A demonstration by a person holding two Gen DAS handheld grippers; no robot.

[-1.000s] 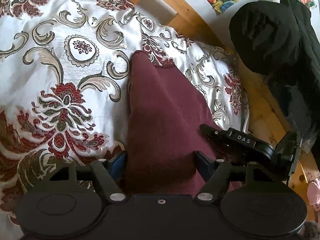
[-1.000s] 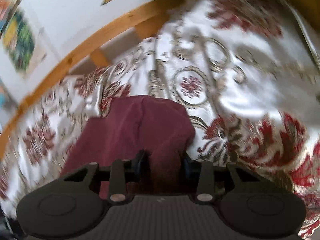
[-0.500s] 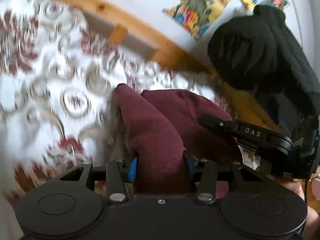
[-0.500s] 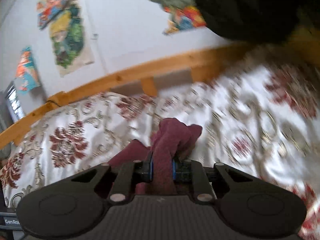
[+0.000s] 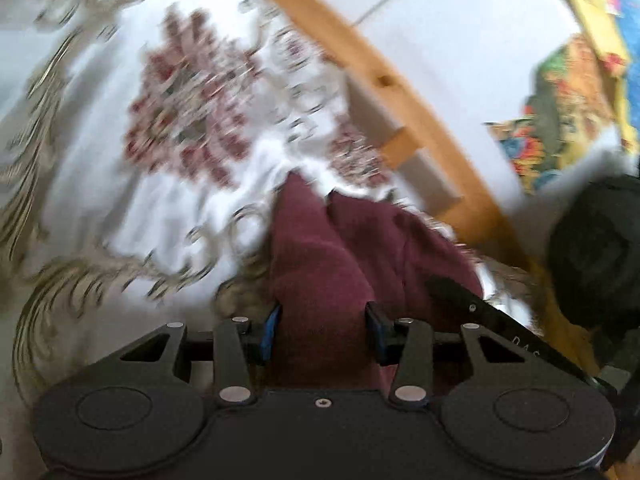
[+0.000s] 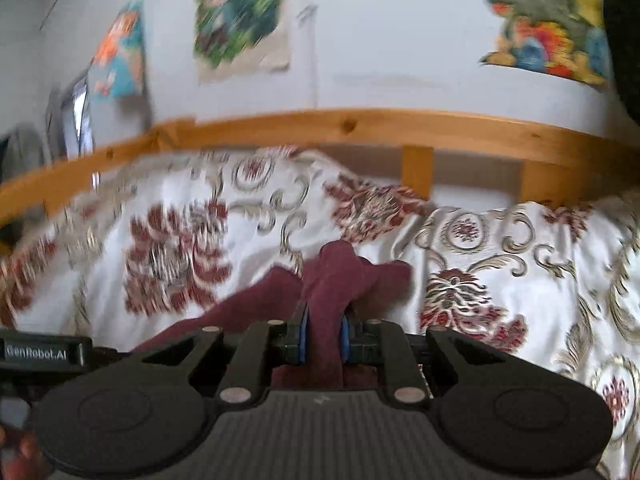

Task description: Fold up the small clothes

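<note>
From the left wrist view, the left gripper (image 5: pixel 322 330) has its two blue-padded fingers set moderately apart with a thick bunch of the maroon garment (image 5: pixel 344 256) filling the gap between them, touching both pads; it grips the cloth. The garment runs forward from the fingers in two raised folds whose far edges end short of the wooden bed rail (image 5: pixel 384 80). On the side away from the rail, the patterned bedspread (image 5: pixel 120 140) lies open and bare of other things, though blurred. Between the garment and the rail only a narrow strip of bedspread shows. The right gripper (image 5: pixel 476 312) lies against the garment's rail-side edge. A black heap (image 5: pixel 592 248) sits past the rail's near end.

From the right wrist view, the right gripper (image 6: pixel 323 336) is nearly closed, pinching a narrow upright ridge of the maroon garment (image 6: pixel 332 280). The garment's free edge hangs beside the fingers, well below the wooden bed rail (image 6: pixel 360 124). Bedspread (image 6: pixel 520 280) spreads wide on both sides beneath the rail.
</note>
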